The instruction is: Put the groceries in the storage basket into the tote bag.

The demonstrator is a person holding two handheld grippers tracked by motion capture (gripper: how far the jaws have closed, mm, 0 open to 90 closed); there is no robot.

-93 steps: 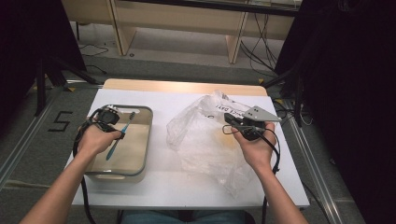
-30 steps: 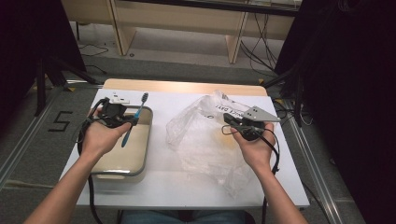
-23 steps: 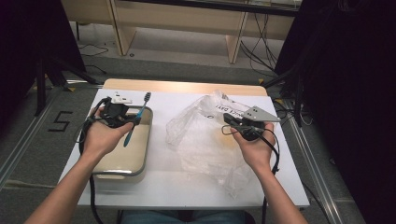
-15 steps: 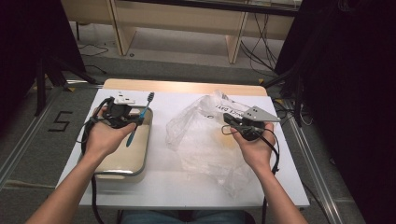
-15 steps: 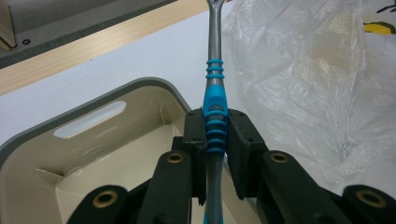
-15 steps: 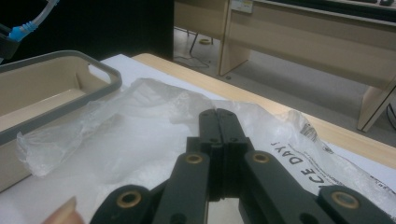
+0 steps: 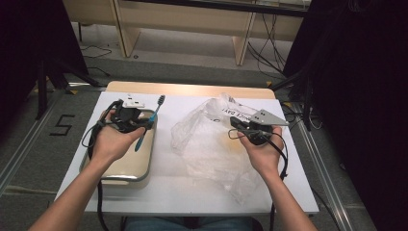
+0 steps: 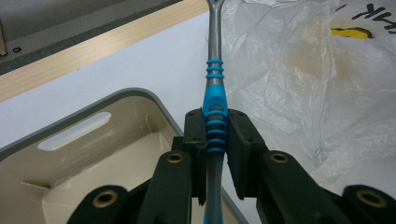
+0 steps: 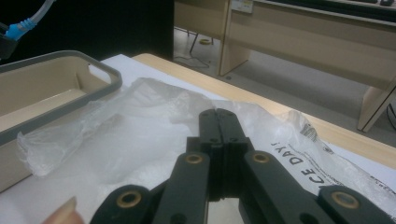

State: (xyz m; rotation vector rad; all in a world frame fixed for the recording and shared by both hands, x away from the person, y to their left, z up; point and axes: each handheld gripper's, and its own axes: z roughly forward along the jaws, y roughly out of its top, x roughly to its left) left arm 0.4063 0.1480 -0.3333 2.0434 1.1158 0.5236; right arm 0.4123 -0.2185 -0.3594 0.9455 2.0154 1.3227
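Toothbrush [image 8: 215, 122] clamped mid-handle in left gripper [image 8: 215, 154], held above tray [image 8: 154, 100] edge beside plastic bag [image 7: 211, 139]. Thin grip on ribbed handle — could pivot or slip, missing bag mouth. Right gripper [image 9: 218, 128] pressed together on bag film — may tear.

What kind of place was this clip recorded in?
Probably a lab or workshop set up for recording, not a home. A white table stands on a grey floor with a taped number, black curtains hang at both sides, and loose cables run under a wooden bench behind.
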